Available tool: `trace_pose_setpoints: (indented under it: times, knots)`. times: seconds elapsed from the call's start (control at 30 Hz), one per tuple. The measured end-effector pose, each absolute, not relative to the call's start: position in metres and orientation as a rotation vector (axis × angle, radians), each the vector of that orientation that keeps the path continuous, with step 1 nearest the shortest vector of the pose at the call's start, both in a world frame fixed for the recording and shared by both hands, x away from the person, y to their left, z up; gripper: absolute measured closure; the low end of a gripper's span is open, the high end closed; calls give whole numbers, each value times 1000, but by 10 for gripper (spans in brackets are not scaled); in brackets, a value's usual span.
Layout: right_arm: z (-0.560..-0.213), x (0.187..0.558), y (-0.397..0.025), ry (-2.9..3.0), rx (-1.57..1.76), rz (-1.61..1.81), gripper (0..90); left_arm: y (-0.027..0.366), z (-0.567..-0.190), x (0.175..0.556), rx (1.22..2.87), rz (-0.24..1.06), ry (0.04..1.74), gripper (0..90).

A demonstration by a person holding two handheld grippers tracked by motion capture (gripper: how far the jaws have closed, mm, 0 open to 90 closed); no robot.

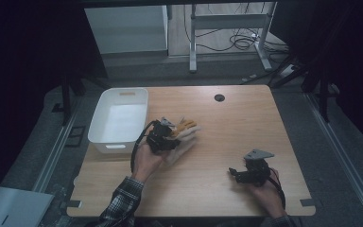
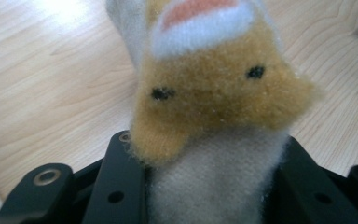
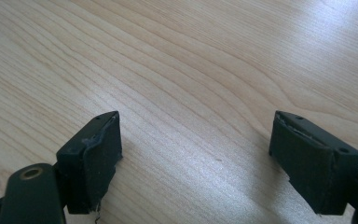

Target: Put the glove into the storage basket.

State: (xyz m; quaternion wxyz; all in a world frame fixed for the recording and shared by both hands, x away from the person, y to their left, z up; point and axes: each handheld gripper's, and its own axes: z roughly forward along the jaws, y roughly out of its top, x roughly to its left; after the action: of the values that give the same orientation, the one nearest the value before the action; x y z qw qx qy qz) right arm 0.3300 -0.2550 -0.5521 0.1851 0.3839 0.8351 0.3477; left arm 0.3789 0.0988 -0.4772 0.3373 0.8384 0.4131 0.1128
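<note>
A fuzzy sock [image 1: 185,128] in tan, white and grey lies stretched on the wooden table [image 1: 227,137], just right of the white bin. My left gripper [image 1: 166,136] is shut on its grey end. In the left gripper view the sock [image 2: 223,88] rises between the two black jaws of my left gripper [image 2: 209,172], showing two black dot eyes on tan fur and a white and orange band above. My right gripper [image 1: 235,173] hovers low near the table's front right, apart from the sock. It stands open in the right gripper view [image 3: 196,154], with bare wood between its pads [image 3: 93,158].
A white plastic bin [image 1: 118,118] stands at the table's left side, close behind my left hand. A dark cable hole [image 1: 219,98] sits near the far edge. Beyond the table are a desk frame and cables on the floor.
</note>
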Motion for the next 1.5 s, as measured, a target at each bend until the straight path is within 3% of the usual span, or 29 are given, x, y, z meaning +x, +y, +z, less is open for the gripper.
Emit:
trace_pose_setpoints:
  times: [0.67, 1.5]
  knots:
    - [-552, 330, -255, 2352, 1081, 982, 172, 139, -435, 400, 2132, 356, 1194, 653]
    - [-552, 330, -255, 2352, 1081, 982, 172, 223, -400, 422, 1977, 477, 1423, 652]
